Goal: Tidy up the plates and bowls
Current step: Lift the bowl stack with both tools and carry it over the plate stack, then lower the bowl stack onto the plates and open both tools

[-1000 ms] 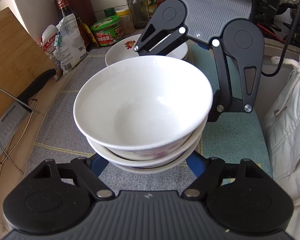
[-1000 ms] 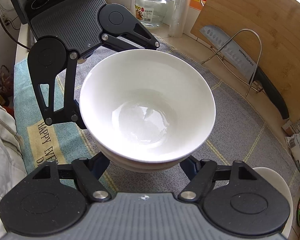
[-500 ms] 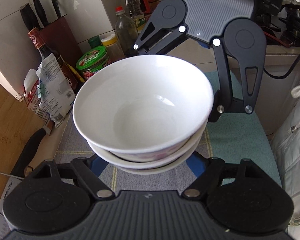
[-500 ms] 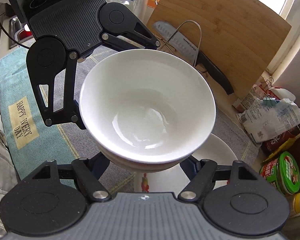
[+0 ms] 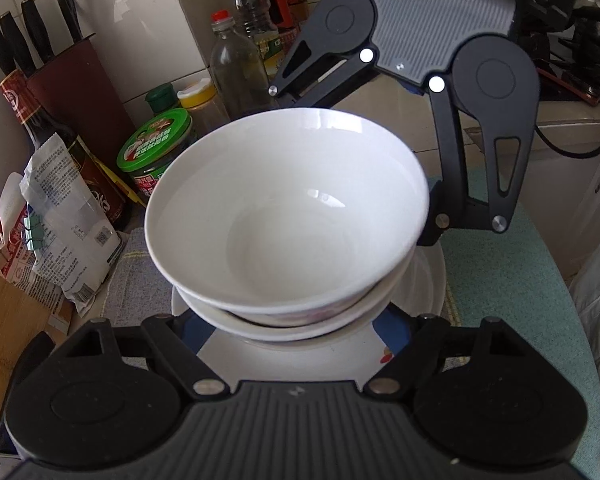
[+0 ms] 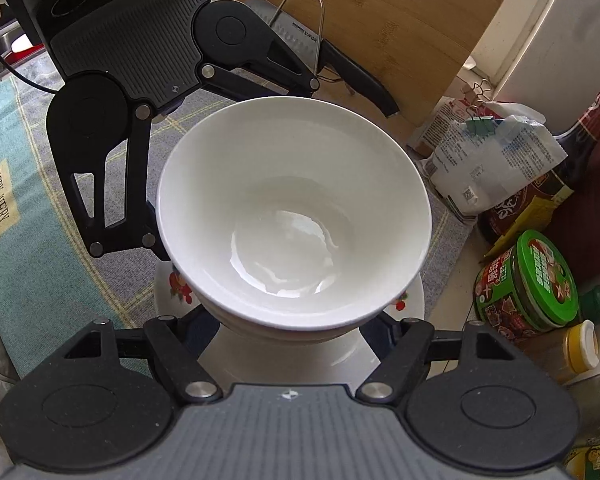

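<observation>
A stack of white bowls (image 5: 288,216) is held between both grippers, above a white plate with a red fruit print (image 5: 428,280). My left gripper (image 5: 292,320) grips the stack from the near side in its view, its blue fingertips mostly hidden under the bowls. My right gripper (image 6: 292,320) grips the opposite side of the same stack (image 6: 296,216). The plate (image 6: 172,284) shows under the bowls in the right wrist view. I cannot tell whether the stack touches the plate.
Bottles (image 5: 236,60), a green-lidded jar (image 5: 156,148), a knife block (image 5: 76,84) and a clipped bag (image 5: 64,232) stand by the wall. A cutting board (image 6: 380,20) and a cleaver on a wire rack (image 6: 300,36) lie beyond. A grey and teal mat (image 6: 20,184) covers the counter.
Both grippers have carried the bowl stack across the counter toward the bottles. The stack now hangs over the printed plate.
</observation>
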Available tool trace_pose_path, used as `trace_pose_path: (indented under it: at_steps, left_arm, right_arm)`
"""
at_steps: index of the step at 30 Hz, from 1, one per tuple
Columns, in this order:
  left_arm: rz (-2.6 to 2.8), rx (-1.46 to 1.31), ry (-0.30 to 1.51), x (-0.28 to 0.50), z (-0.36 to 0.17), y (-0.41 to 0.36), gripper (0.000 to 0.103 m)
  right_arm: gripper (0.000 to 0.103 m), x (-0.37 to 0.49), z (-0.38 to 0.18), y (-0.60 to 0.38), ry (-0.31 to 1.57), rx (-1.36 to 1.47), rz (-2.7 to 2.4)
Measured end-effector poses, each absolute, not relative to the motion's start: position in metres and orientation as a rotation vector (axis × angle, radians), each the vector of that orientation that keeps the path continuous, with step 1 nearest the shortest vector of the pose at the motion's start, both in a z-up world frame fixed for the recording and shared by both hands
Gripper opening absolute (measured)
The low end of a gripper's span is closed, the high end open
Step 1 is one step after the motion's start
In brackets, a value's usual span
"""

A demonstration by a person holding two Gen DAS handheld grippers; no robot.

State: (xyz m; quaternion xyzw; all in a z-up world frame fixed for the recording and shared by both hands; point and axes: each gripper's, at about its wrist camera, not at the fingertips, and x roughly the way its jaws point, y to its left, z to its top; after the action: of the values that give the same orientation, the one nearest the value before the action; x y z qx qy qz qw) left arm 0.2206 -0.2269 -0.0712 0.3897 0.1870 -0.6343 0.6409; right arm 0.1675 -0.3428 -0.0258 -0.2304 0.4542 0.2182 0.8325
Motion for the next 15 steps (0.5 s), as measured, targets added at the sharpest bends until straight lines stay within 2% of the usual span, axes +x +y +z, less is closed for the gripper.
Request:
trace_pose_path:
  at_steps: [15]
  left_arm:
    - [-1.443,0.832,0.511,0.231,-0.079,-0.239,0.084]
  right_arm:
    - [0.081,0.178,-0.039,-0.351,0.988,-0.445,0.466]
